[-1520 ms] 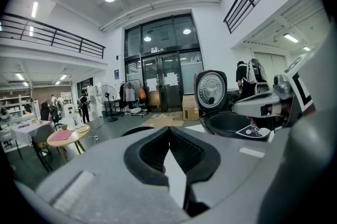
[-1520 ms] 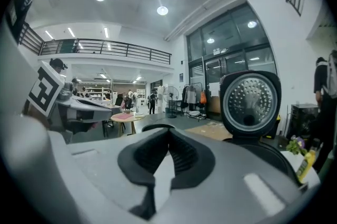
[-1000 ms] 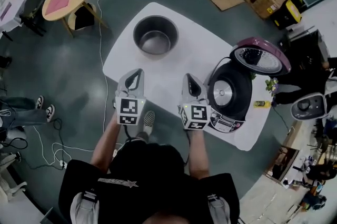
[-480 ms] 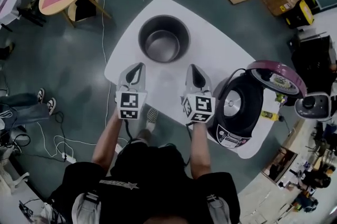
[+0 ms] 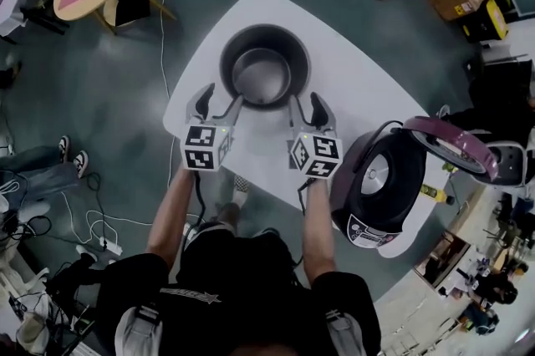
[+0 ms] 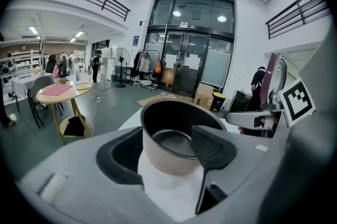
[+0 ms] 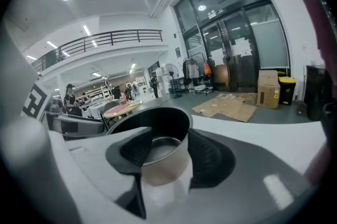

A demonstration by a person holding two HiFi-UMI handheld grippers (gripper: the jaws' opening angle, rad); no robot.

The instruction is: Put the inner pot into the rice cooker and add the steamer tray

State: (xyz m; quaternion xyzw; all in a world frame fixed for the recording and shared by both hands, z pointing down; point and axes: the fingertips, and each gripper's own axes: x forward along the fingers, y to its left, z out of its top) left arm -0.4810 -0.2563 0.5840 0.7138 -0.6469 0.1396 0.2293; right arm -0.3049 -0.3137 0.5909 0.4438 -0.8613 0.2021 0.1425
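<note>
- Counts no step as finished: shows the inner pot point(image 5: 263, 66) empty and upright on the counter point(image 5: 351, 87), outside the rice cooker point(image 5: 380, 187).
- Places the pot just ahead of the left hand-held gripper point(image 5: 220, 99) and the right hand-held gripper point(image 5: 308, 105), flanked by the two on its near side.
- Reads the left hand-held gripper as released, its jaws just opened wide; frames the pot's near wall in the gap beyond the tips, with no pad pressing on it.
- Reads the right hand-held gripper likewise: released, jaws just opened, the pot framed between and beyond them but not clamped.
- Puts the cooker off to the right of the right hand-held gripper, near but apart, with its lid point(image 5: 447, 145) swung up and the heating plate showing in the bare well, so apparently ready to receive the pot.
- Finds no steamer tray in any view.
- Judges nearly everything left to do: closing on the pot's rim from both sides, lifting it, carrying it rightward, lowering it into the well, then finding the tray and seating it on top.
</note>
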